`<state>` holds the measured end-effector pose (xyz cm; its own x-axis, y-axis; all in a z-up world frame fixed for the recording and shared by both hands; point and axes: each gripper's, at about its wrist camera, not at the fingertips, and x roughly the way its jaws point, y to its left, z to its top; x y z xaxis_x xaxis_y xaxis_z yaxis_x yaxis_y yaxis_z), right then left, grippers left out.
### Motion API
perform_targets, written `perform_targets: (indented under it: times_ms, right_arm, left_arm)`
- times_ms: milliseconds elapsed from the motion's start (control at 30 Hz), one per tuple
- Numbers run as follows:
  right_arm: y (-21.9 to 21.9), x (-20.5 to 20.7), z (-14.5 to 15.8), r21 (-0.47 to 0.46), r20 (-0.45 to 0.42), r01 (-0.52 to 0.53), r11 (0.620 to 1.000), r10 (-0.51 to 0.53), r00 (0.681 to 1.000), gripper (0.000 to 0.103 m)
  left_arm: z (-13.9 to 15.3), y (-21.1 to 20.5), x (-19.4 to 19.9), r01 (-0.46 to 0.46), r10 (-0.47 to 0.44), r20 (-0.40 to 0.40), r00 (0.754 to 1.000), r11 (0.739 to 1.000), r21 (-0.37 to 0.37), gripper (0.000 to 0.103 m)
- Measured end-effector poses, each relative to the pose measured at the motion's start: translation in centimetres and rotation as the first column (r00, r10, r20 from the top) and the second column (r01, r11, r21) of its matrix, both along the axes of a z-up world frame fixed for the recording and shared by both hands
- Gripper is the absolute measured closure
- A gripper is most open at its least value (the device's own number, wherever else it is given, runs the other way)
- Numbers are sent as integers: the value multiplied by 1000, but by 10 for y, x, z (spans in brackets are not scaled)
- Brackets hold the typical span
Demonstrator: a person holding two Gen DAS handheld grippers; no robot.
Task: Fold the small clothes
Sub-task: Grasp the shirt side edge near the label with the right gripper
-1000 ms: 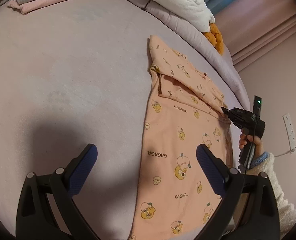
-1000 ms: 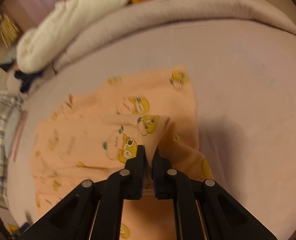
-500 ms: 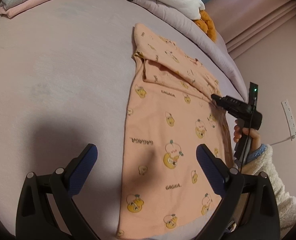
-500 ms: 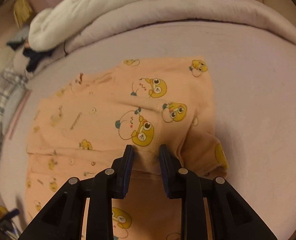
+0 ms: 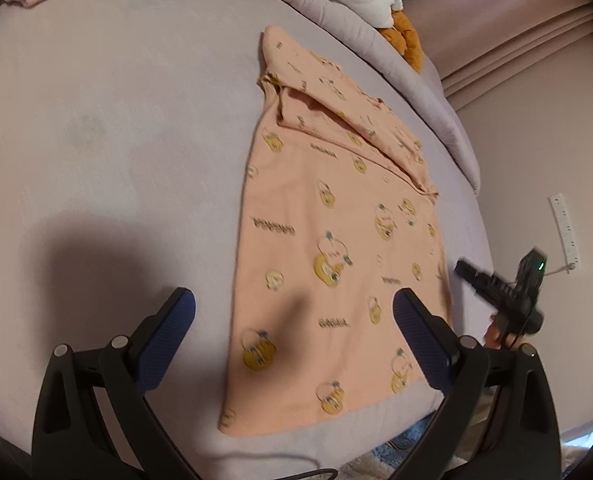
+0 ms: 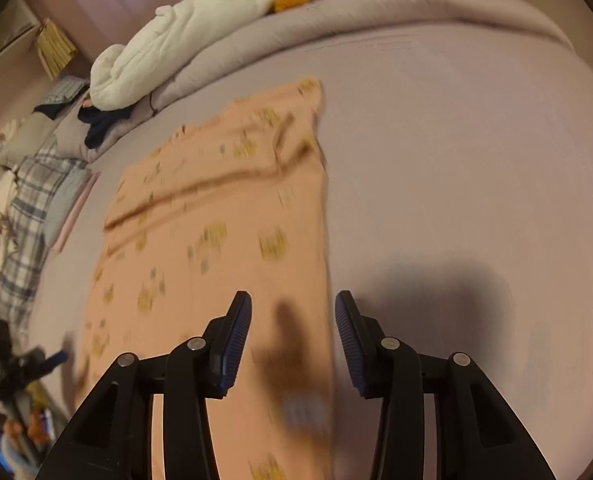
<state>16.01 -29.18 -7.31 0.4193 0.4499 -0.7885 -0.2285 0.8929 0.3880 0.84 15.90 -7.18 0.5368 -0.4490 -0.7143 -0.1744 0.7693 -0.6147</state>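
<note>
Warm, dim indoor light; dark soft shadows fall near on the bed. Right wrist view smeared by motion blur (left sharper); fisheye edges bend, corners black.

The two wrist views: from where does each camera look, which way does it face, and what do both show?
Left wrist: sits on the left gripper, looks down over the bed at the peach garment; its open fingers show, and the right gripper at the right.
Right wrist: sits on the right gripper, looks down along the garment toward the white duvet; its fingers are opening, nothing between them.
Shared: garment, bed, duvet, orange plush.
</note>
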Motion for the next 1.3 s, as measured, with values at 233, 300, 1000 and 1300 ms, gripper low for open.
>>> perform_targets:
  times_ms: [233,300,1000,1300]
  right_arm:
    - [-21,-40,-26,122,-80,26,992,-17,997,54]
    - [-22,-45,-28,178,-86,21,984,-6,996,51]
    - [19,-45,-40,306,-46,-62,950,80,996,50]
    - [13,-69,-41,330,-71,-75,941,104,992,50]
  left_arm:
    - [-16,-5,-12,23,-24,-2,1000,990,-140,4]
    - [-22,-5,-11,30,-30,3,1000,983,-183,4]
    - [-30,-42,28,119,-101,115,988,978,-169,6]
    - [-35,-42,12,133,-110,117,987,967,-219,13]
